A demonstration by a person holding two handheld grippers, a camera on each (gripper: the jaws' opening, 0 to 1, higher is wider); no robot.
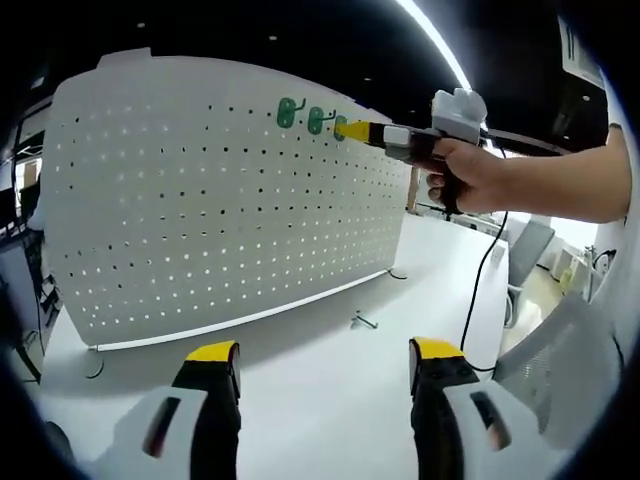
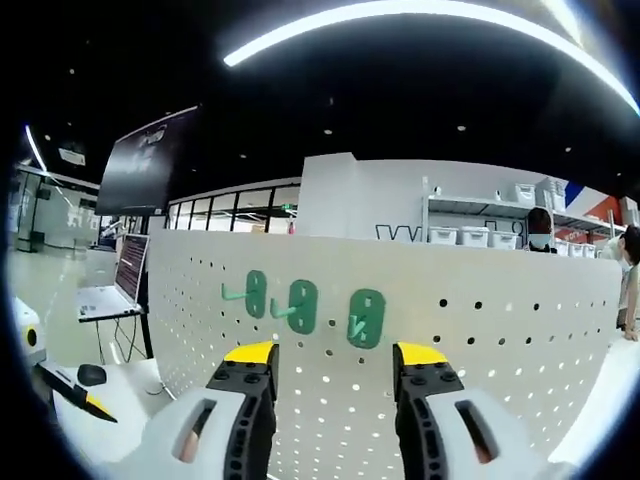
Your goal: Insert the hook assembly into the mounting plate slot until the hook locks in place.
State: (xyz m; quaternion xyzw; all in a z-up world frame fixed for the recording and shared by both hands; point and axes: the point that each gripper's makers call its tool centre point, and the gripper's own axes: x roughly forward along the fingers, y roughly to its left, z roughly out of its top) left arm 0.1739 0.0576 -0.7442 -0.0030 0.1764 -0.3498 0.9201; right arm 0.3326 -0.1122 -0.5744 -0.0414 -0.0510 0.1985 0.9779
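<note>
A white perforated mounting plate [image 1: 220,200] stands upright on the white table [image 1: 330,390]. Three green hook assemblies [image 1: 316,120] sit in a row in its upper holes. In the right gripper view they are the left hook [image 2: 256,294], the middle hook [image 2: 302,306] and the right hook [image 2: 366,318]. My right gripper [image 2: 335,353] is open, its yellow tips just below and either side of the right hook, with nothing between them. Seen from the left, the right gripper [image 1: 360,131] is held by a hand [image 1: 470,175] up against that hook. My left gripper [image 1: 325,352] hangs open and empty low over the table.
A small loose metal hook [image 1: 363,320] lies on the table in front of the plate. A black cable [image 1: 480,290] runs down from the right gripper. A laptop [image 2: 110,290] and a dark screen [image 2: 150,165] stand left of the plate; shelves with bins [image 2: 480,232] are behind it.
</note>
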